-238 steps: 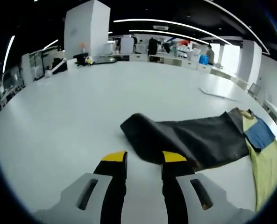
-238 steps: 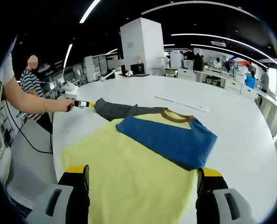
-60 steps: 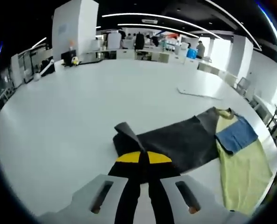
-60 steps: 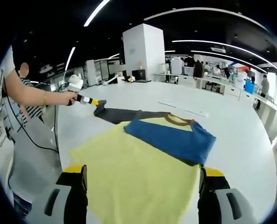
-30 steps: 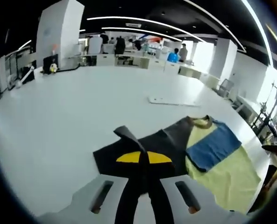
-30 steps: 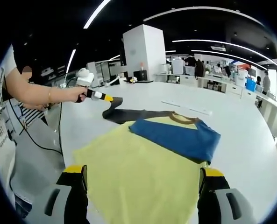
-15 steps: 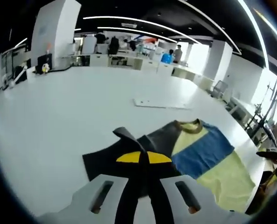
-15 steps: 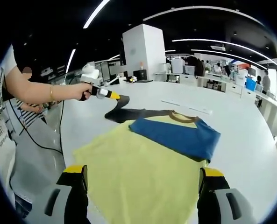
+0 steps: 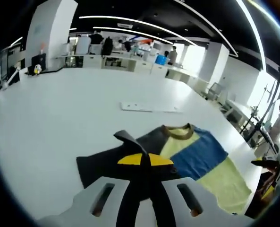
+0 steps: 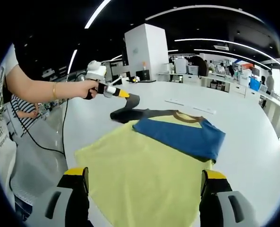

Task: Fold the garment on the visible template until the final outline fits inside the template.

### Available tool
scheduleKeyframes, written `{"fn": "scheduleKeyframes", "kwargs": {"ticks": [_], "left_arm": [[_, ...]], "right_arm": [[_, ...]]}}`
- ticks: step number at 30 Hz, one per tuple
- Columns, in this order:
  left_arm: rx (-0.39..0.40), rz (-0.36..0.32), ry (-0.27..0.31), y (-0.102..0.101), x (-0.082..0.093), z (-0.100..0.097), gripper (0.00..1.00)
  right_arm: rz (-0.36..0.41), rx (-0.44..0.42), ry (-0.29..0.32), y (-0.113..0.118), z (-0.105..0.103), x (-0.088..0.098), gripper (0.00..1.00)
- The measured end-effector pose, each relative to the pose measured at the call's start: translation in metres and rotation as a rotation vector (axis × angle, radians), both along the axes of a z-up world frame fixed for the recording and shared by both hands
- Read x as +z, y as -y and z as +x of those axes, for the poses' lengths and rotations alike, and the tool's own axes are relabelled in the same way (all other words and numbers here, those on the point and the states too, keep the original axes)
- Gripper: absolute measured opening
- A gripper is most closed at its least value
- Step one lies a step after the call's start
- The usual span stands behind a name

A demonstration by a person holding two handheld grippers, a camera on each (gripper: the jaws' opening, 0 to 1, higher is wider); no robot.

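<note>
In the left gripper view, our left gripper [image 9: 145,160] sits at lower centre with its yellow-tipped jaws clenched on the dark sleeve [image 9: 125,142] of the garment [image 9: 196,158], a tuft of cloth rising just above the tips. The garment's yellow body and blue folded sleeve [image 9: 201,156] spread toward the right of the frame on the white table [image 9: 59,109]. To do this fold well, we judge the sleeve should be carried low and level across the body, then laid flat without dragging the blue fold.

In the right gripper view, our right gripper [image 10: 144,182] waits at the bottom, jaws spread wide and empty over the yellow hem. At upper left, our hand [image 10: 90,87] reaches out on a straight forearm, lifting the dark sleeve clear of the table.
</note>
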State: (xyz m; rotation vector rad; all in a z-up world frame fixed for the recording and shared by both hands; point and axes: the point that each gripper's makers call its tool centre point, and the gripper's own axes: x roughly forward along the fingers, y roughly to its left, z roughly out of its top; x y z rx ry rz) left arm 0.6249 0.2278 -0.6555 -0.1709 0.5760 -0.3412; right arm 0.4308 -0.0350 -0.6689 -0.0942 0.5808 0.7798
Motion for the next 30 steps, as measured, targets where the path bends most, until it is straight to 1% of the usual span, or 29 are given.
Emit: {"fn": "scheduleKeyframes", "kwargs": {"ticks": [3,4,6,8,15,23,30], "left_arm": [[-0.008,-0.021,-0.004,0.009,0.001,0.002,0.00],[-0.002,-0.041,-0.006,0.014,0.002,0.003,0.00],[-0.001,-0.057,-0.008,0.019,0.004,0.004,0.00],[-0.019,-0.046,-0.002,0.027,0.005,0.005,0.00],[-0.038,-0.068,-0.004,0.044,0.006,0.006,0.00],[-0.071,-0.070,-0.008,0.062,0.005,0.006,0.00],[-0.103,-0.084,-0.001,0.085,0.006,0.010,0.00]], "right_arm": [[0.002,-0.001,-0.003,0.000,-0.001,-0.001,0.97],[0.001,-0.001,-0.004,-0.001,-0.001,-0.001,0.97],[0.001,0.000,-0.005,-0.001,-0.002,-0.002,0.97],[0.001,0.000,-0.006,-0.001,-0.003,-0.002,0.97],[-0.002,-0.006,-0.011,0.001,-0.006,-0.004,0.97],[0.000,-0.007,-0.022,0.002,-0.010,-0.007,0.97],[-0.001,-0.010,-0.019,0.004,-0.010,-0.005,0.97]]}}
